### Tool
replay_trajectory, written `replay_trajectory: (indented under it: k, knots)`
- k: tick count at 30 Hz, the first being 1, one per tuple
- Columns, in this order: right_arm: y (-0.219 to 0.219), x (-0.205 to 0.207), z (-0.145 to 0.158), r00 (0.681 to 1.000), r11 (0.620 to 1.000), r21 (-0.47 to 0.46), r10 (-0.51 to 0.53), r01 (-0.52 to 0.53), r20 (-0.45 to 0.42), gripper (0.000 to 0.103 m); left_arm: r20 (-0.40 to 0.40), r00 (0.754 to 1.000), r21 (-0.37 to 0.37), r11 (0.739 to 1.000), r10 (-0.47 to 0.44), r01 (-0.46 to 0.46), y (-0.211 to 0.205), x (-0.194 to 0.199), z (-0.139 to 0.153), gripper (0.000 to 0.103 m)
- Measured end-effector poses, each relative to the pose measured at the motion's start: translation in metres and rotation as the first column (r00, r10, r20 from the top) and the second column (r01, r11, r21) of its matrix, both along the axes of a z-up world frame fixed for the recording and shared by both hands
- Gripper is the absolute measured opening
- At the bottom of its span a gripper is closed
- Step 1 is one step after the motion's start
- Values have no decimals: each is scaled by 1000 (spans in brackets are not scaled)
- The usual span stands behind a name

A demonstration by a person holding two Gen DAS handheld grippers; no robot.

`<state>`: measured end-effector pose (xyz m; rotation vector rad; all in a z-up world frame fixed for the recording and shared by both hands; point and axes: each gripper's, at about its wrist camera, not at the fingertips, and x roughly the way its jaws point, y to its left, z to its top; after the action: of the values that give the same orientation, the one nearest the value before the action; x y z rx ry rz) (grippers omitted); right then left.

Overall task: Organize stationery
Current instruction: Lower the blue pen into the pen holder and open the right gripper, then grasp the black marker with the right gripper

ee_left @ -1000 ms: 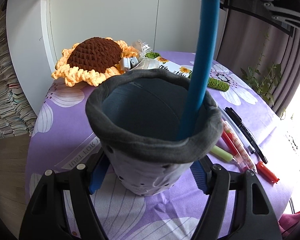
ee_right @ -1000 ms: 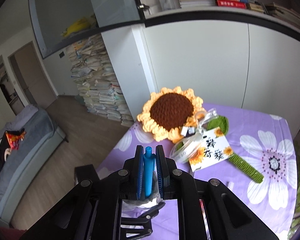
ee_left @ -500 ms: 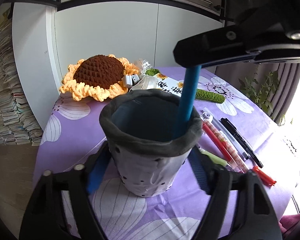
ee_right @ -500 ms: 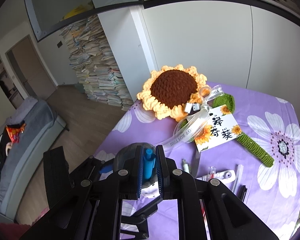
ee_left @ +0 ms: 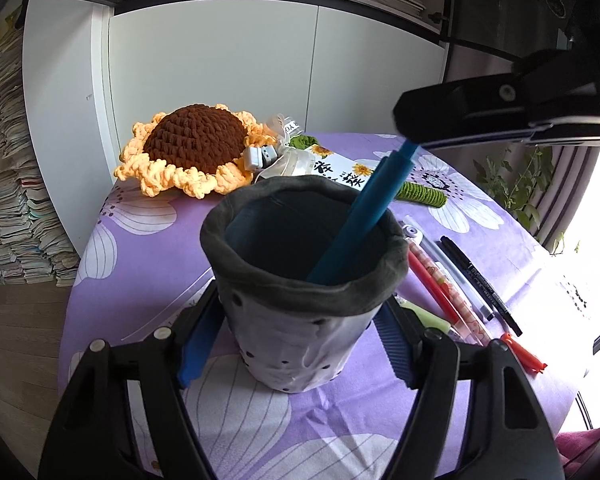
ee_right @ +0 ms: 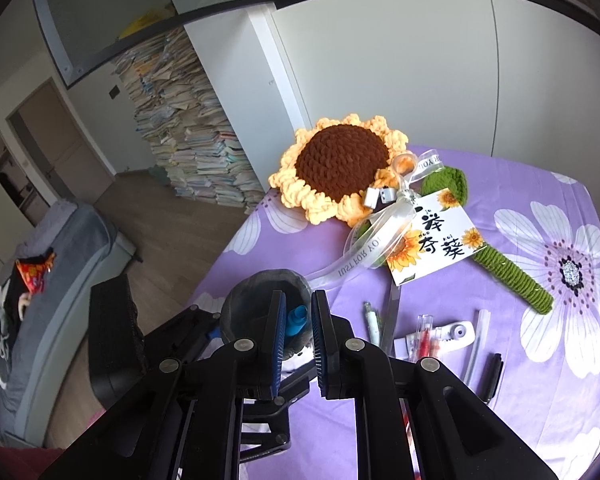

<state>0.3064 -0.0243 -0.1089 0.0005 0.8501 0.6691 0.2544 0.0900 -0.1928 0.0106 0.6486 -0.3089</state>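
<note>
We work at the table (ee_left: 148, 240) under its purple flowered cloth, with the crocheted sunflower (ee_left: 196, 148) lying at the far edge and well apart from the job; nearer us stands the grey fabric pen pot (ee_left: 300, 280), upright, and our left gripper (ee_left: 296, 344) straddles it low on its wall, a blue pad on either side; the pads look pressed to the soft wall, so we judge the left tool clenched on the pot to steady it.

Above, our right gripper (ee_right: 298, 332) sits over the pot's mouth with the blue pen (ee_left: 364, 216) between its pads; in the right wrist view there is a sliver of space on each side of the pen's top, so we cannot tell whether it is gripped or just let go; the pen's lower end is down inside the pot and its shaft leans against the near right rim.

The step in hand, as we judge it, is dropping this pen in; to do it well we keep the pot pinned, since its wall is limp and a leaning pen may tip it; we part the right pads only once the tip rests on the bottom, then lift straight up so the pads do not drag the pen out.

Beside the pot on the right lie the loose pens (ee_left: 452, 280), among them a black marker (ee_left: 480, 280) and a small orange piece (ee_left: 524, 356); these are not yet put away.
</note>
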Motion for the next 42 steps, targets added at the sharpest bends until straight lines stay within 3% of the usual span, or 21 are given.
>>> replay_trajectory:
  k: [6,9,14,20,27,34,40,41,42]
  knots:
    - [-43,-5,7,994,995,-27,-91,93,58,14,0,1000,3,1000,0,0,0,1,0,72]
    - [-79,5,-6,978,975,-76,-208,209,19,14,0,1000,6,1000,1,-1,0,1,0,72]
    - [-127,26,-47,915,913,-172,-391,370,-102,14,1,1000,9,1000,1,-1,0,1,0,72]
    - [-131,39,-78,899,915,-200,-389,351,-202,14,-22,1000,3,1000,0,0,1,5,-2,73]
    - [-123,53,-94,892,898,-267,-406,349,-200,15,-19,1000,9,1000,1,-1,0,4,-2,73]
    - [-116,61,-96,890,893,-296,-406,338,-207,31,-19,1000,8,1000,1,-1,0,4,-2,73]
    - [-106,67,-100,895,887,-325,-402,328,-193,31,-19,1000,8,1000,1,-1,0,4,-2,73]
    - [-105,68,-100,896,884,-331,-403,329,-186,29,-19,1000,8,1000,1,-1,0,4,-2,73]
    - [-104,69,-100,896,880,-340,-407,332,-177,18,-19,1000,8,1000,1,-1,0,4,-2,73]
